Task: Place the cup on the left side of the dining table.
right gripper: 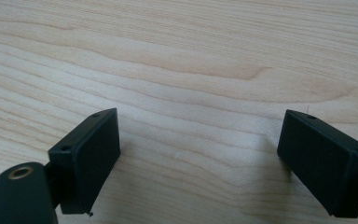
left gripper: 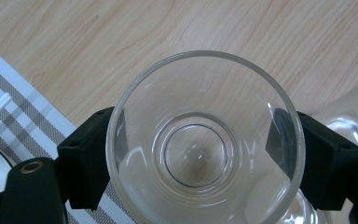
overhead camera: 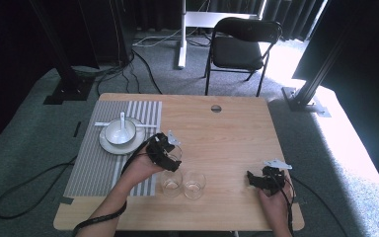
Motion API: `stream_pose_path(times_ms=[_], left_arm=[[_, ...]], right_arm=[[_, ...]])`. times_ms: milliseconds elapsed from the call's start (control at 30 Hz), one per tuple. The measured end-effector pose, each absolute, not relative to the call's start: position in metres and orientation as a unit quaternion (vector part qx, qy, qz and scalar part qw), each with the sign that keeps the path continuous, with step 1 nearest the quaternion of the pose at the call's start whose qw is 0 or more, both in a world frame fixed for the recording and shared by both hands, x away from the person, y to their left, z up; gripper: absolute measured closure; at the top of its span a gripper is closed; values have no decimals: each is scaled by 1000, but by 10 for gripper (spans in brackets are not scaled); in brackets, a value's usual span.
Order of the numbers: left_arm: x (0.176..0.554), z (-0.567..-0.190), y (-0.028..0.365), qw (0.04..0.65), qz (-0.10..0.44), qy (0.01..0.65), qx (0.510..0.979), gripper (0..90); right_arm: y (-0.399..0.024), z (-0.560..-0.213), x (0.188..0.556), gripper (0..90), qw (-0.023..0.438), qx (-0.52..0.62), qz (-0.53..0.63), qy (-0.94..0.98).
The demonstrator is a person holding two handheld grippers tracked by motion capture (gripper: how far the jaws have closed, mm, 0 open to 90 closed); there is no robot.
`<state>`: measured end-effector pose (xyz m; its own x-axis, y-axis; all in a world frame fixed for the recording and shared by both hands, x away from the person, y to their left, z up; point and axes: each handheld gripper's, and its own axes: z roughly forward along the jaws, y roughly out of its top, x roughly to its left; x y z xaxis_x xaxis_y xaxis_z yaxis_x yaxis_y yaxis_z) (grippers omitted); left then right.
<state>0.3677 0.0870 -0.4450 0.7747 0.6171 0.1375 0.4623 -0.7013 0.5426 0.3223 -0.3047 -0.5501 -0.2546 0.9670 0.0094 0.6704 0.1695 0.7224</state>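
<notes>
My left gripper (overhead camera: 169, 154) is shut on a clear empty glass (left gripper: 200, 154), with one black jaw on each side of its wall. I look straight down into the glass in the left gripper view. It is held over the wooden table (overhead camera: 227, 133), just off the right edge of the striped placemat (left gripper: 32, 116). Two more clear glasses (overhead camera: 171, 183) (overhead camera: 194, 184) stand side by side on the table just in front of it. My right gripper (overhead camera: 252, 178) rests near the table's front right and is open, with bare wood between its jaws (right gripper: 198, 154).
A white plate (overhead camera: 109, 144) with a white bowl (overhead camera: 119, 132) and a spoon (overhead camera: 123, 121) in it sits at the far end of the placemat (overhead camera: 98, 163). A round cable hole (overhead camera: 216, 108) lies near the table's far edge. A black chair (overhead camera: 242, 47) stands beyond the table.
</notes>
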Motion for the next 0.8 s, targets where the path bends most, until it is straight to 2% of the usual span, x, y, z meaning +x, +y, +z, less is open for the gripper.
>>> stream_pose_path(times_ms=[800], left_arm=[[352, -444, 151, 246, 170, 347, 889, 184]], right_arm=[[-305, -550, 322, 125, 237, 563, 313, 727]])
